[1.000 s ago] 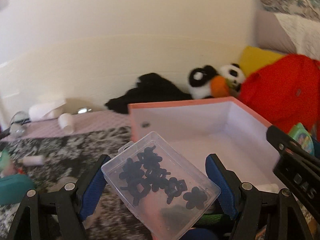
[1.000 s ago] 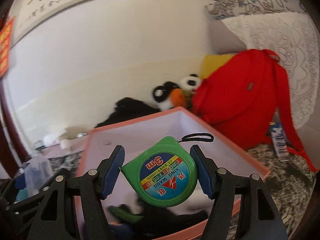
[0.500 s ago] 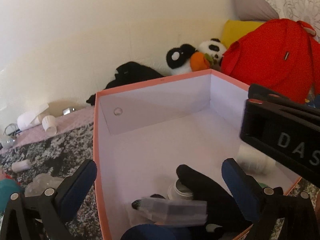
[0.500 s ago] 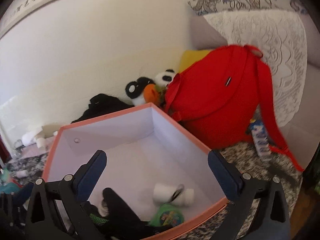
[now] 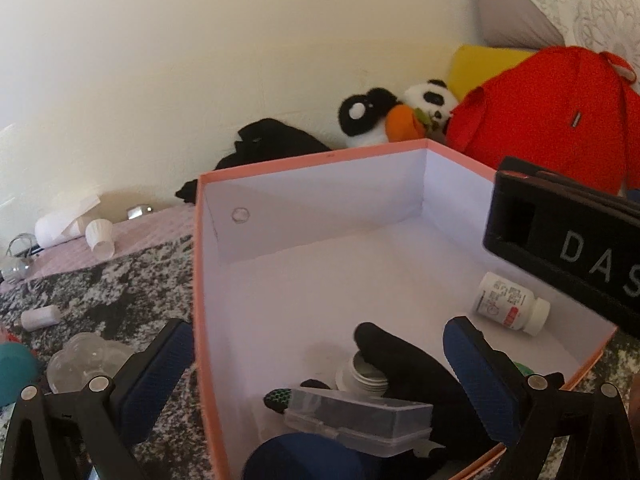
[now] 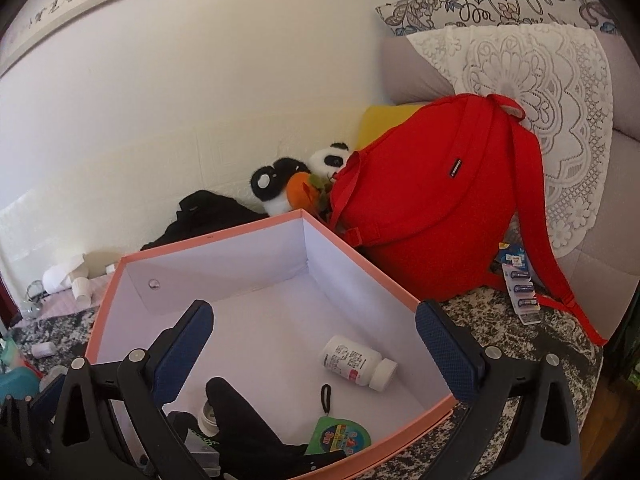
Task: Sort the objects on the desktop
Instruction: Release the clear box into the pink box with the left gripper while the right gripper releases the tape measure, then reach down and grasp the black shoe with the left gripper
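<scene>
A pink box with white inside (image 5: 304,160) (image 6: 208,238) stands on the speckled table. In it lie a white pill bottle (image 5: 508,306) (image 6: 356,362), a black glove (image 5: 404,364) (image 6: 248,428), a clear plastic case (image 5: 360,416) and a green tape measure (image 6: 340,438). My left gripper (image 5: 320,364) is open and empty above the box's near left part. My right gripper (image 6: 314,344) is open and empty above the box; its black body shows in the left wrist view (image 5: 568,252).
A red backpack (image 6: 432,200), a panda plush (image 6: 296,184) and black cloth (image 6: 208,216) lie behind the box by the wall. Small white bottles (image 5: 98,236), a clear container (image 5: 84,360) and a teal object (image 5: 14,368) lie left of the box. A battery pack (image 6: 520,292) lies to the right.
The left gripper opened and let the clear case of black pieces fall into the box. The right gripper opened and dropped the green tape measure into the box.
</scene>
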`<action>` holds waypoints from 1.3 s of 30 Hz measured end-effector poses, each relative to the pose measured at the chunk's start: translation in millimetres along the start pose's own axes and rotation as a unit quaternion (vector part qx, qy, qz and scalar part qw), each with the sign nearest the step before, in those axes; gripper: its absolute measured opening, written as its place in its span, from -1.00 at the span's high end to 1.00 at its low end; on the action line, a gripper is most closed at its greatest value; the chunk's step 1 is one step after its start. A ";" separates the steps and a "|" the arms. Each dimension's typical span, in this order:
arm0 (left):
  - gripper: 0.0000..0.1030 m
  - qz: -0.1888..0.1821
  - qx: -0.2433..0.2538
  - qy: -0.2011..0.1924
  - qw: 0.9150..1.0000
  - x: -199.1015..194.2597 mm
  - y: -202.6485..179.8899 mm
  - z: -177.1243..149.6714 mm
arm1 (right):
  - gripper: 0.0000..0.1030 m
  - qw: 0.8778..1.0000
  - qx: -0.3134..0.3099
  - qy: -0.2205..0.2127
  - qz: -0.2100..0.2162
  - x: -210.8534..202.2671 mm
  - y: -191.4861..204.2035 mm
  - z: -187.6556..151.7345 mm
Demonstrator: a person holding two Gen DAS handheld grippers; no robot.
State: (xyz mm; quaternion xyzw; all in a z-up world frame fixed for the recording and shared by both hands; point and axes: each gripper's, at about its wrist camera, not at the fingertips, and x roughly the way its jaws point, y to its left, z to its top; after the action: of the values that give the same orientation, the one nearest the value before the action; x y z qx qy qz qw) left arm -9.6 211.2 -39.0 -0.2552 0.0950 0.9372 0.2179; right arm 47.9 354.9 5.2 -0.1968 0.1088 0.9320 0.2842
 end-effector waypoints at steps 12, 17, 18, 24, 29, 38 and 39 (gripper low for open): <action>-1.00 0.049 -0.091 0.014 0.995 -7.9 69.4 -8.9 | -1.00 0.998 -0.037 -0.037 0.039 -25.9 41.1 -2.8; -1.00 0.077 -0.130 0.018 0.988 -9.3 100.3 -15.0 | -1.00 0.996 -0.051 -0.046 0.060 -38.0 60.7 -5.2; -1.00 0.081 -0.136 0.019 0.987 -10.0 106.2 -16.4 | -0.99 0.996 -0.051 -0.044 0.065 -38.9 63.5 -5.7; -1.00 0.117 -0.156 0.032 0.980 -13.5 142.8 -28.5 | -0.99 0.994 -0.058 -0.045 0.080 -45.9 82.4 -10.0; -1.00 0.152 -0.157 0.050 0.975 -18.4 179.4 -45.4 | -0.99 0.993 -0.060 -0.039 0.090 -46.5 96.1 -14.5; -1.00 0.192 -0.201 0.120 0.953 -8.3 251.9 -90.7 | -0.99 0.991 -0.072 -0.046 0.102 -56.1 116.3 -21.9; -1.00 0.192 -0.214 0.129 0.949 -6.9 260.9 -96.0 | -0.99 0.991 -0.074 -0.049 0.103 -57.8 118.2 -22.3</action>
State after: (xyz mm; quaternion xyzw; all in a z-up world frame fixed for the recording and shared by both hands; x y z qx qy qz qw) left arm -81.6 -50.4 -99.7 -0.3914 -0.0329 0.9188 -0.0399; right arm 30.9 223.4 20.6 -0.1591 0.0452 0.9703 0.1763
